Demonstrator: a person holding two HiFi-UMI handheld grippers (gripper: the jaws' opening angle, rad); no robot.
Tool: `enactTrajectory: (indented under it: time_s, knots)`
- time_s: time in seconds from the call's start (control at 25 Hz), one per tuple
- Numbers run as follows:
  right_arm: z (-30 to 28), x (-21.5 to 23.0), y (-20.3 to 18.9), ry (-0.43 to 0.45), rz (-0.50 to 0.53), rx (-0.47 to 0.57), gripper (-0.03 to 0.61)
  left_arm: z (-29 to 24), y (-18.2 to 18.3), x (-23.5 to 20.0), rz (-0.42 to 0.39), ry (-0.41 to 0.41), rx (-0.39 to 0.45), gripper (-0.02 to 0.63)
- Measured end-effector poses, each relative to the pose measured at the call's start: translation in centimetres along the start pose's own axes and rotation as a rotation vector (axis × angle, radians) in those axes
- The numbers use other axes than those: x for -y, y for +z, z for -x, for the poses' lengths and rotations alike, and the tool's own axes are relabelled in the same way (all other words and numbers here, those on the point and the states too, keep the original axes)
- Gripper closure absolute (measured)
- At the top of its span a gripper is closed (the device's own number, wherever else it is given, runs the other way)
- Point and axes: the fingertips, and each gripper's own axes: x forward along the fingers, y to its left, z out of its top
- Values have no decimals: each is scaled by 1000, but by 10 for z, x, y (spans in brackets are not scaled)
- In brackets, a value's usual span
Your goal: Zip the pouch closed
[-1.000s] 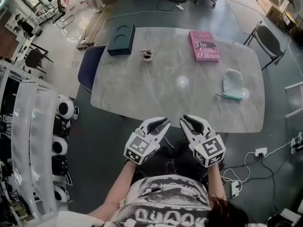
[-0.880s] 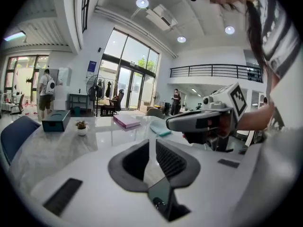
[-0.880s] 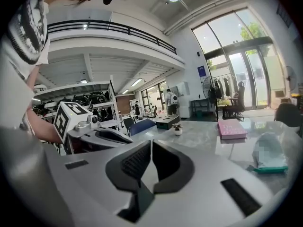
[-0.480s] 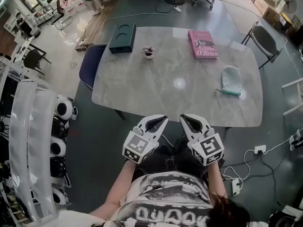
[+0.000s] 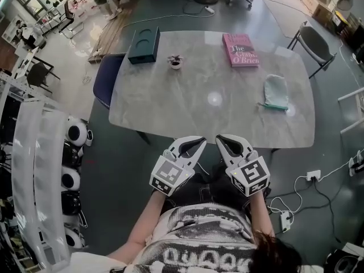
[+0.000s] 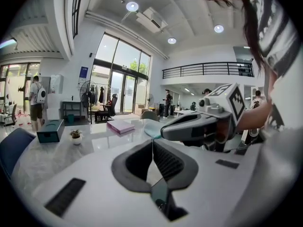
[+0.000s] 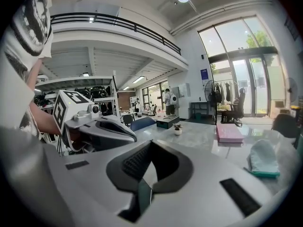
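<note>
The pale green pouch [image 5: 277, 92] lies flat near the right end of the grey marble table [image 5: 170, 107], far from both grippers; it also shows as the pouch [image 7: 263, 159] in the right gripper view. Both grippers hover side by side over the person's lap, short of the table's near edge. My left gripper [image 5: 200, 141] is shut: its jaws have just been closing, with nothing between them, and the tips meet [image 6: 152, 142]. My right gripper [image 5: 222, 140] is shut too and holds nothing [image 7: 150, 142].
A pink book [image 5: 240, 50], a dark teal box [image 5: 144, 45] and a small potted plant [image 5: 174, 63] sit on the table's far half. A blue chair [image 5: 105, 81] stands at the left end, a grey chair [image 5: 314, 44] at the far right. Cables and a power strip [image 5: 284, 220] lie on the floor.
The left gripper's jaws have closed from partly open to shut, and that gripper has risen slightly. The right gripper has stayed where it was.
</note>
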Motion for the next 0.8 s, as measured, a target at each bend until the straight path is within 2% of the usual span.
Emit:
enactTrajectory:
  time_s: [0.32,0.8]
  knots:
    - [2,0,-3,7,-11,-2,581,-3,-5,9,-11,-25,-23,599]
    - [-2,-4,-6,37,-2,-12,581,-4,-6,6,-13,-15,-34,600]
